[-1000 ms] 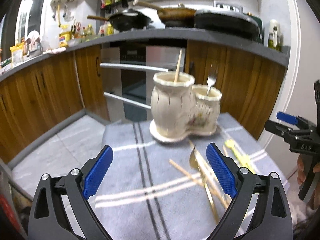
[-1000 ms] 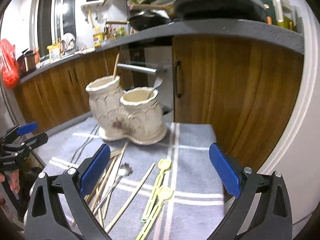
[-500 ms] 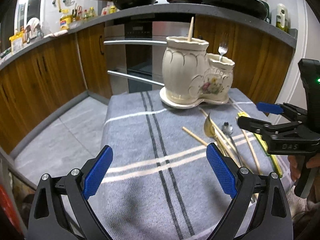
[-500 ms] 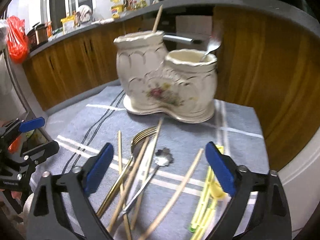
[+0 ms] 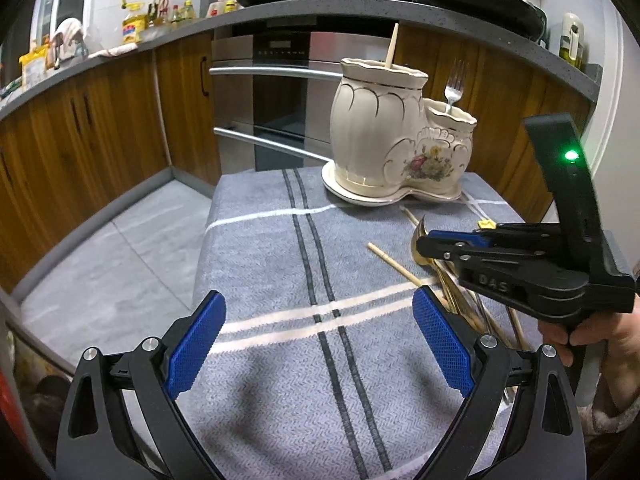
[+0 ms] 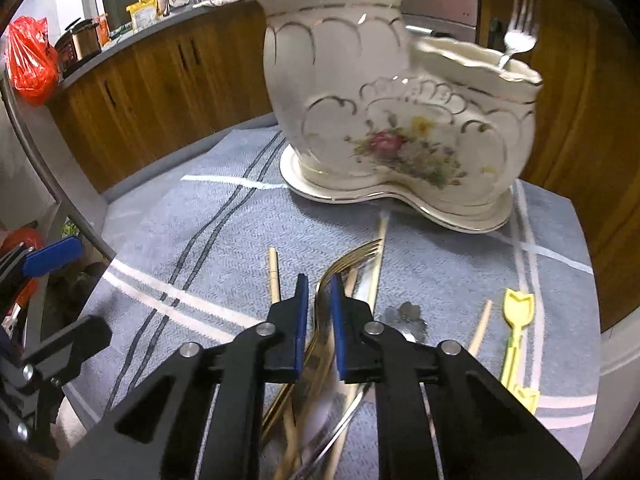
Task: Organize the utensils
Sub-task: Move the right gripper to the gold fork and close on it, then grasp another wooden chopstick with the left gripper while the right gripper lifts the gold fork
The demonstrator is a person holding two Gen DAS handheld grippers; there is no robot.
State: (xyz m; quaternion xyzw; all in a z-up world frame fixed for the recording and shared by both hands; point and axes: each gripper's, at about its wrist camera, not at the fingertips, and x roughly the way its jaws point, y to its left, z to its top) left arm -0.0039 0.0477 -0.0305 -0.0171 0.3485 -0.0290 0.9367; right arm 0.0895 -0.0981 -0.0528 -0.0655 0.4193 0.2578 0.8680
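A cream two-pot ceramic holder (image 5: pixel 400 148) (image 6: pixel 392 120) stands at the back of the grey cloth, with a chopstick in the tall pot and a silver fork (image 6: pixel 518 36) in the low pot. Loose utensils lie on the cloth: a gold fork (image 6: pixel 352 258), wooden chopsticks (image 5: pixel 394 266) (image 6: pixel 273 272), a flower-headed spoon (image 6: pixel 406 316), yellow picks (image 6: pixel 516 320). My right gripper (image 6: pixel 319 320) (image 5: pixel 424 244) is nearly shut around the gold fork's neck, low over the pile. My left gripper (image 5: pixel 316 340) is open and empty above the cloth's near left part.
The grey striped cloth (image 5: pixel 304 240) covers a small table with floor dropping away on the left. Wooden cabinets and an oven (image 5: pixel 280 92) stand behind. A counter with pans runs above. A red bag (image 6: pixel 28 64) sits on the left counter.
My right gripper has dropped toward the utensil pile and closed from wide open to a narrow gap around the gold fork. My left gripper has pulled back slightly and stayed open.
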